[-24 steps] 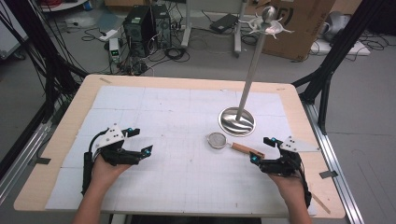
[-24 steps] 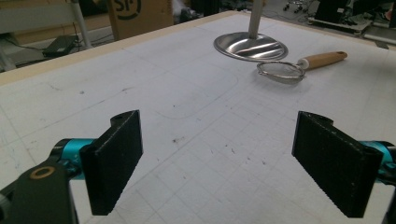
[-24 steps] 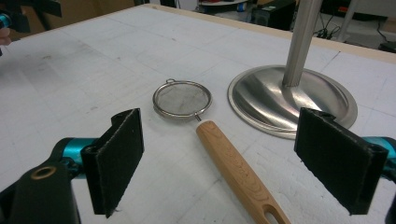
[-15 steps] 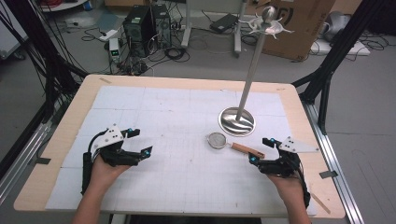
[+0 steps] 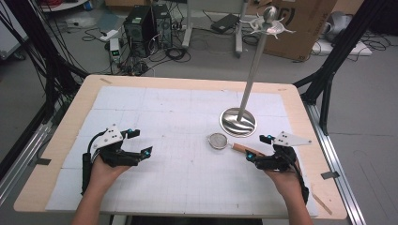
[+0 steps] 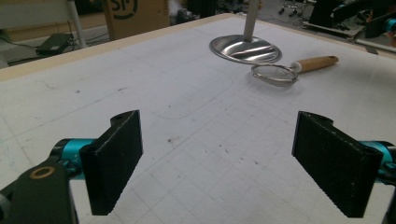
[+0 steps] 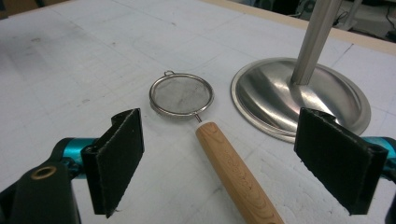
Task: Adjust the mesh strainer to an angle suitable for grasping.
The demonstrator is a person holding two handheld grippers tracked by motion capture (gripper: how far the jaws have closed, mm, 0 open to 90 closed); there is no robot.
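We see a small strainer [image 5: 224, 143] lying flat on the tabletop [image 5: 56, 150]. It has a round wire mesh bowl and a wooden handle. A tiny wire loop sticks out of the rim on the side away from the handle. In the high view the strainer is on the right half of the tabletop, and its handle points toward our right tool [image 5: 261, 149].

In the right gripper view the strainer [image 7: 205, 126] lies on the white sheet, and its handle runs in between the two black jaws. Our right tool [image 7: 219, 161] is wide open. The jaws stand well apart on each side of the handle and do not touch it.

Just beside the mesh bowl is a shiny metal stand [image 5: 239, 121]. It has a round flat base and a tall thin pole with small hooks at the top. In the right gripper view the stand [image 7: 299, 93] is just behind the strainer, and we cannot tell if they touch.

Our left tool [image 5: 139, 143] is on the other side of the tabletop, well apart from the strainer. It is wide open too, with nothing between its jaws. In the left gripper view our left tool [image 6: 217, 161] looks across the bare white sheet, and the strainer [image 6: 289, 70] and the stand [image 6: 245, 48] are far off.

A white sheet with thin grid lines [image 5: 187, 112] covers most of the tabletop.
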